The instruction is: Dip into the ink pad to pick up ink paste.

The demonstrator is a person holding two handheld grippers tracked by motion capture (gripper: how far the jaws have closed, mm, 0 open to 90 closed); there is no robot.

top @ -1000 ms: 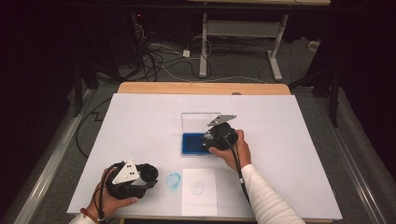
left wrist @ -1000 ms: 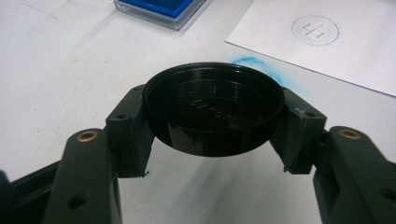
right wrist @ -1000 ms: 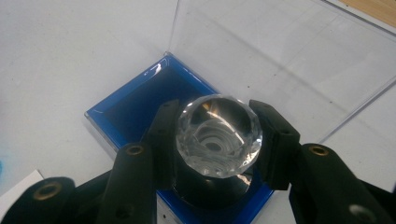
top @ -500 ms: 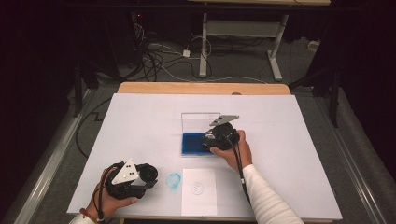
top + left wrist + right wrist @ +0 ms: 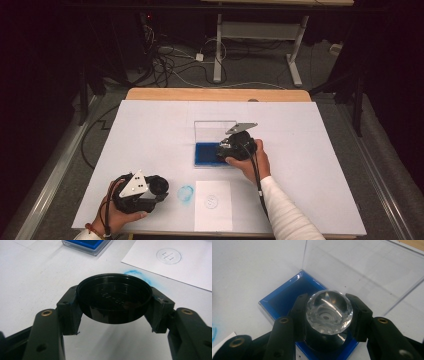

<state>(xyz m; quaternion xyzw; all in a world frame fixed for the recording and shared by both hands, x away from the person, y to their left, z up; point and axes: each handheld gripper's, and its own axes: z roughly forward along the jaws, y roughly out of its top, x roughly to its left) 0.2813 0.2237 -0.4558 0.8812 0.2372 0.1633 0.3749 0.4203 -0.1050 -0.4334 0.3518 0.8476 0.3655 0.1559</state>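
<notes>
Right hand-held gripper (image 5: 327,315) clamped on crystal-topped stamp (image 5: 329,308) over blue ink pad (image 5: 284,300).

This looks like a lab or recording room rather than a home. A wooden counter (image 5: 215,94) covered in plain white sheeting (image 5: 150,130) stands alone on grey carpet (image 5: 65,165), lit from above while the room around it lies dark. At twelve o'clock beyond it, loose cables (image 5: 175,55) trail over the floor past the white metal legs of a desk (image 5: 218,45), and dark stands (image 5: 84,95) rise at ten o'clock.
</notes>
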